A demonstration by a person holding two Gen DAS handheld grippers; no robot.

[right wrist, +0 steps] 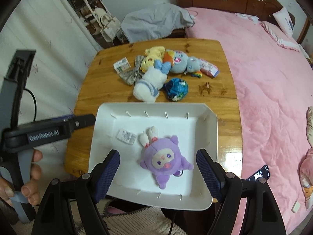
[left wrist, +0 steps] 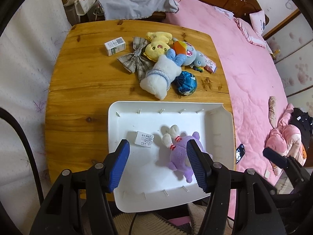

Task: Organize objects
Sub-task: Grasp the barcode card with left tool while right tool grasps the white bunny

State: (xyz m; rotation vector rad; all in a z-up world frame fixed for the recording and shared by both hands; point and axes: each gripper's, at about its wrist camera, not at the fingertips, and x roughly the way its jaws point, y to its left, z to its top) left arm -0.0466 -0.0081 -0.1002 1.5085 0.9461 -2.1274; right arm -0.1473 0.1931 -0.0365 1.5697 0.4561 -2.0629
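Observation:
A white tray (left wrist: 219,117) (right wrist: 212,125) sits at the near edge of a wooden table (left wrist: 82,82) (right wrist: 101,82). In it lie a purple plush (left wrist: 180,152) (right wrist: 164,160) and a small white box (left wrist: 144,138) (right wrist: 126,137). My left gripper (left wrist: 157,146) is open and empty above the tray, its right finger in front of the plush. My right gripper (right wrist: 157,159) is open and empty, its fingers either side of the plush, above it. Behind the tray lie a white plush (left wrist: 160,78) (right wrist: 149,86), a yellow plush (left wrist: 156,46) (right wrist: 151,57), a blue plush (left wrist: 192,55) (right wrist: 181,62) and a blue ball (left wrist: 185,83) (right wrist: 176,88).
A plaid bow (left wrist: 135,60) (right wrist: 131,74), a white carton (left wrist: 115,46) (right wrist: 122,65) and a pink packet (left wrist: 210,64) (right wrist: 209,67) also lie on the table. A pink bed (left wrist: 250,74) (right wrist: 270,82) runs along the right, with a phone (left wrist: 240,152) (right wrist: 260,173) on it. A wall is left.

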